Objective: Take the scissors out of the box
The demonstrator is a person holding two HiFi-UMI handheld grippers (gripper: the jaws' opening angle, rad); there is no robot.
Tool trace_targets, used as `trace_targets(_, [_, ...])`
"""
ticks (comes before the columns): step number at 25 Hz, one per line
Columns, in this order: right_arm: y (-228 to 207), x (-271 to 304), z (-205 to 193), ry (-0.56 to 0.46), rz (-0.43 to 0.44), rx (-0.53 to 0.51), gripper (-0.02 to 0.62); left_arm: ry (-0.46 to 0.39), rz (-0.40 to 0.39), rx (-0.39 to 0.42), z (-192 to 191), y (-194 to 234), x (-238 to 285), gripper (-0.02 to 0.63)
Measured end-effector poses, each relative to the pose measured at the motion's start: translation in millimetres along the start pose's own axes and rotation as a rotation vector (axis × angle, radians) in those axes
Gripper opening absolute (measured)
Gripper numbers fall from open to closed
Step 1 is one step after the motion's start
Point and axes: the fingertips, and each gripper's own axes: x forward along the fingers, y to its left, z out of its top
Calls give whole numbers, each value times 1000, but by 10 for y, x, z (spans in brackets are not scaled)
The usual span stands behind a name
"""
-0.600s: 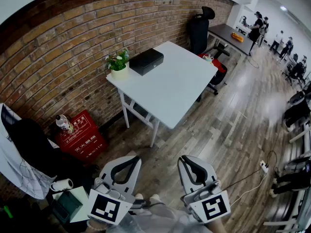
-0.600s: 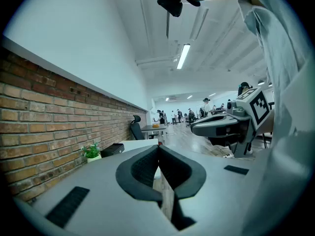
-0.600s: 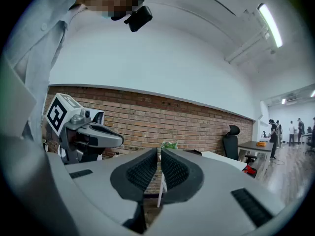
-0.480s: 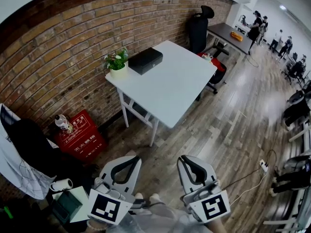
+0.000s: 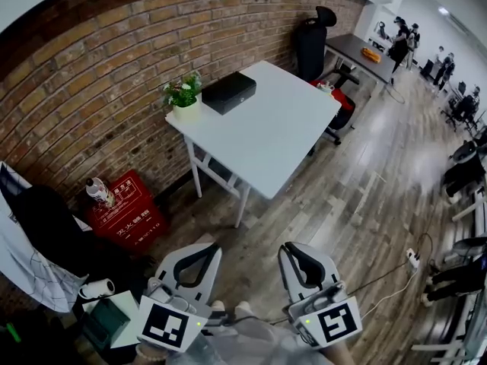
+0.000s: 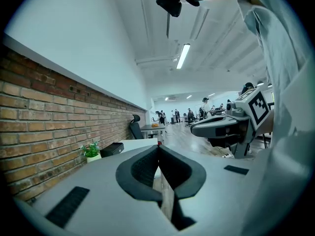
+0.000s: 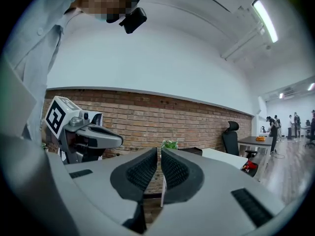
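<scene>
A shut black box (image 5: 228, 93) lies at the far end of a white table (image 5: 266, 139), next to a potted plant (image 5: 183, 97) by the brick wall. No scissors show anywhere. Both grippers hang low near my body, well short of the table. My left gripper (image 5: 208, 248) is shut and holds nothing; in its own view the left gripper (image 6: 158, 148) points toward the table, with the box (image 6: 112, 149) small and far off. My right gripper (image 5: 294, 248) is beside it, jaws together and empty. In the right gripper view the right gripper (image 7: 159, 150) faces the wall and the plant (image 7: 170, 144).
A red crate (image 5: 125, 219) with a bottle sits on the floor left of the table. A black office chair (image 5: 313, 42) and a red seat (image 5: 340, 101) stand past the table's far corner. A power strip (image 5: 414, 261) lies on the wooden floor. People stand far back right.
</scene>
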Motion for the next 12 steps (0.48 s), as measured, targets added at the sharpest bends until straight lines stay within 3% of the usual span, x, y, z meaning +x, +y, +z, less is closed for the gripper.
trace_targets(12, [56, 197, 77, -25, -70, 25, 54, -23, 0, -12, -49, 299, -108, 17])
